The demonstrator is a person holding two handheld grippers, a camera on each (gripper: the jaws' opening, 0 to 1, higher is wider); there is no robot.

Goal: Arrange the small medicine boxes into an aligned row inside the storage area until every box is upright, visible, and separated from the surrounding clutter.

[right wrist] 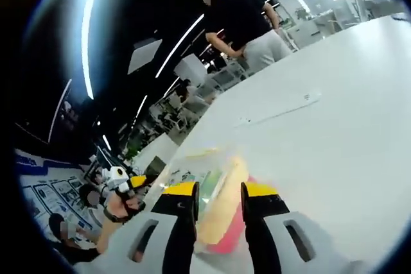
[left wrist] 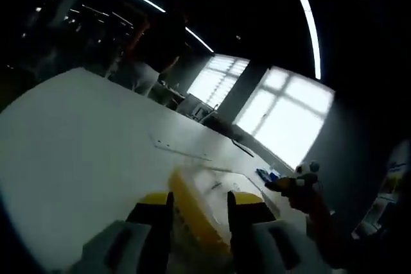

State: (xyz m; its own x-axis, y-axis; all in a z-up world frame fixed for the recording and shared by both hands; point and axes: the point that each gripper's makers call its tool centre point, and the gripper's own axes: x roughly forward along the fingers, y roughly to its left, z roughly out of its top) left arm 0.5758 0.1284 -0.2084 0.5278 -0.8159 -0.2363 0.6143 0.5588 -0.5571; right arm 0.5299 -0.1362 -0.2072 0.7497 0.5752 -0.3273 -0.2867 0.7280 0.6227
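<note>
Everything is motion-blurred. A clear container with a yellow rim [left wrist: 196,213] lies on the white table [left wrist: 83,139]. My left gripper [left wrist: 200,205] has its yellow-tipped jaws close on either side of that rim, gripping it. My right gripper [left wrist: 302,183] shows beyond the container, at the right. In the right gripper view, the right gripper [right wrist: 219,190] holds the yellow rim with something pink under it [right wrist: 221,219]. Blurred small boxes [right wrist: 192,174] lie inside the clear part; I cannot tell whether they stand upright. The left gripper [right wrist: 122,187], held by a hand, comes in from the left.
A person [right wrist: 247,20] stands at the far end of the long white table [right wrist: 334,113]. A flat sheet [right wrist: 282,108] lies on the tabletop, seen as a sheet [left wrist: 183,149] in the left gripper view. A small blue item [left wrist: 266,174] sits past the container. Bright windows [left wrist: 289,117] behind.
</note>
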